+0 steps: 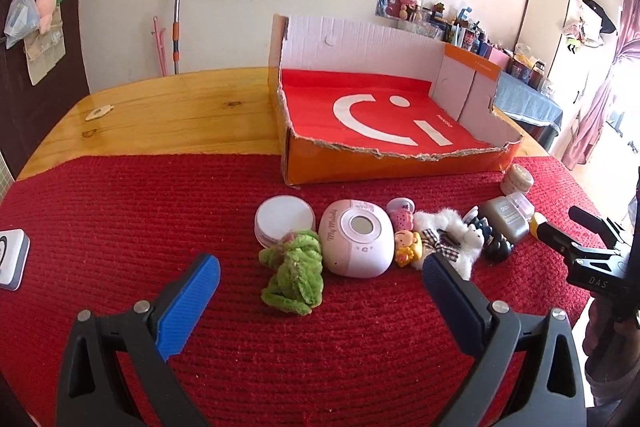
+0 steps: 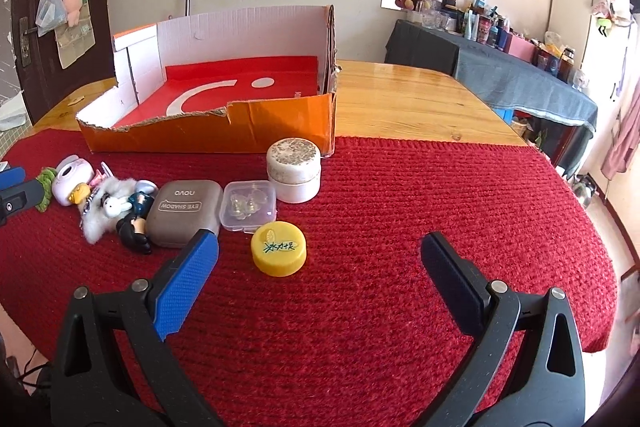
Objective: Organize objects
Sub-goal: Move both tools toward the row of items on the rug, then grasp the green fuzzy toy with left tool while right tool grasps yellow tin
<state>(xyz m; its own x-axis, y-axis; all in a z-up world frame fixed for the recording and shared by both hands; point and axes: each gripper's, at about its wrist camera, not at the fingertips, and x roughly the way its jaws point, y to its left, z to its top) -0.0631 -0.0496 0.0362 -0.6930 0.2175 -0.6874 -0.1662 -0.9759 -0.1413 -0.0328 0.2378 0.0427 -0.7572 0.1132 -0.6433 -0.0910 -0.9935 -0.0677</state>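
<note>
A row of small items lies on the red mat in front of an open orange cardboard box [image 1: 384,169] [image 2: 280,123]. In the left wrist view: a green plush [image 1: 294,277], a white round tin [image 1: 284,221], a pink My Melody device [image 1: 356,241], small figurines [image 1: 408,247] and a white fluffy toy [image 1: 452,235]. In the right wrist view: a yellow cap [image 2: 279,247], a clear plastic case [image 2: 249,205], a brown eye shadow case [image 2: 184,213] and a white jar [image 2: 294,175]. My left gripper [image 1: 320,277] is open just before the green plush. My right gripper [image 2: 320,255] is open, the yellow cap just ahead between its fingers.
The red mat [image 2: 400,207] covers the near part of a wooden table [image 1: 180,115]. A white device [image 1: 12,259] lies at the mat's left edge. A side table with bottles [image 2: 520,67] stands at the right. Bags and plush toys hang on the wall.
</note>
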